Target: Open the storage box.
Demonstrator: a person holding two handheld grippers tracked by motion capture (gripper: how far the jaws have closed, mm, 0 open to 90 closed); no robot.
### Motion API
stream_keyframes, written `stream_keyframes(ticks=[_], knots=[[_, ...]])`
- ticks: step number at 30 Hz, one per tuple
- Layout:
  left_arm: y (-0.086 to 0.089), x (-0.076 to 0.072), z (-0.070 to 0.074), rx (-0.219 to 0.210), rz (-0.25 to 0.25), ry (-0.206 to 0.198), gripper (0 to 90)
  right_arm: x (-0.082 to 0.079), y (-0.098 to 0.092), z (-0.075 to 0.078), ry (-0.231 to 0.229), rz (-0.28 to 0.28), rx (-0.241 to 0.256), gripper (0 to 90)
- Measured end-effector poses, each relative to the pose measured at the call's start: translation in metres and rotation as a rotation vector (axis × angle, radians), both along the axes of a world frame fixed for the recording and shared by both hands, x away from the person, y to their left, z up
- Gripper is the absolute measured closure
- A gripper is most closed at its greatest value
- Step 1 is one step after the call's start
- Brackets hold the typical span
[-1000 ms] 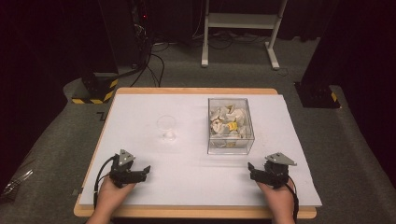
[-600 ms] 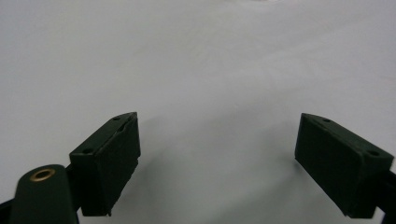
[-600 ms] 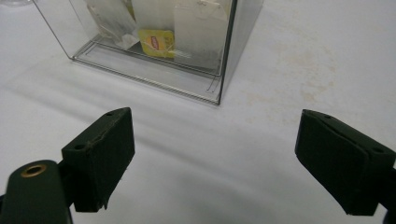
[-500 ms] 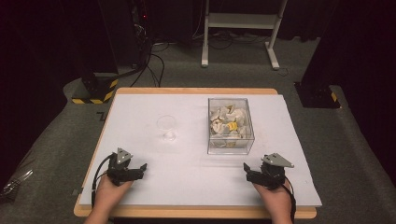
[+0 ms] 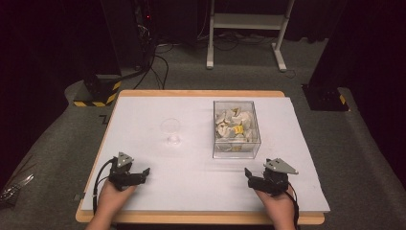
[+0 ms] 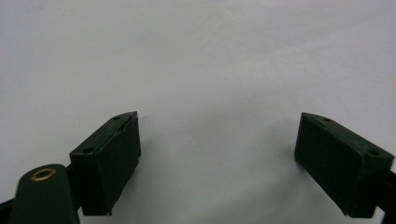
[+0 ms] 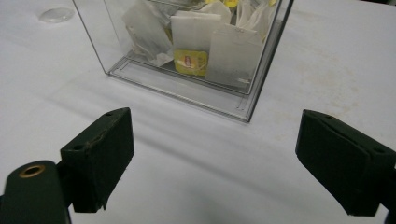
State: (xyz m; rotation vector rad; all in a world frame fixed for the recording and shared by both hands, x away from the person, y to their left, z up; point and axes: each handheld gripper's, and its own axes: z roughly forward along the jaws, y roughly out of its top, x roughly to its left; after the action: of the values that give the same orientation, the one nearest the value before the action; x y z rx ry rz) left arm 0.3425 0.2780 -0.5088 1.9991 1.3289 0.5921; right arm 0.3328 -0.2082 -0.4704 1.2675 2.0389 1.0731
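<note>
Work: it looks like tea bags go from the box into the glass — that is my guess from what sits on the table.
Left gripper [image 5: 143,171]: rests near the person at the left of the white table [image 5: 191,191]. Its jaws are spread wide with nothing between them.
Right gripper [image 5: 249,175]: rests near the person at the right. Its jaws are wide apart too and hold nothing. It points at the box.
Clear box [image 5: 236,128]: stands right of the middle, just beyond the right gripper. It is full of tea bags [image 7: 198,35], some with yellow tags.
Glass [image 5: 171,132]: stands upright left of the box, apart from it. It looks empty.
Done: nothing yet — no bag is out of the box.
Left: reach into the box, pinch one bag, carry it to the glass, let go.
</note>
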Motion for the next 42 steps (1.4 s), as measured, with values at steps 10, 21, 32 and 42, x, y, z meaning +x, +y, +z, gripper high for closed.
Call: stream_keyframes(ticks=[10,21,32,42], knots=[[0.0,0.0,0.0,0.003,-0.003,0.001,14.6,-0.002,0.01,0.003,-0.011,0.029,0.005,10.6],[0.0,0.0,0.0,0.002,-0.002,0.002,14.7,0.0,0.023,0.008,-0.017,0.052,0.024,9.4],[-0.001,-0.001,0.0,-0.006,0.004,0.0,14.7,0.013,0.032,0.011,-0.014,0.056,0.043,10.2],[-0.001,-0.001,0.0,-0.003,0.003,0.002,14.8,0.024,0.043,0.012,-0.023,0.032,0.065,14.2]])
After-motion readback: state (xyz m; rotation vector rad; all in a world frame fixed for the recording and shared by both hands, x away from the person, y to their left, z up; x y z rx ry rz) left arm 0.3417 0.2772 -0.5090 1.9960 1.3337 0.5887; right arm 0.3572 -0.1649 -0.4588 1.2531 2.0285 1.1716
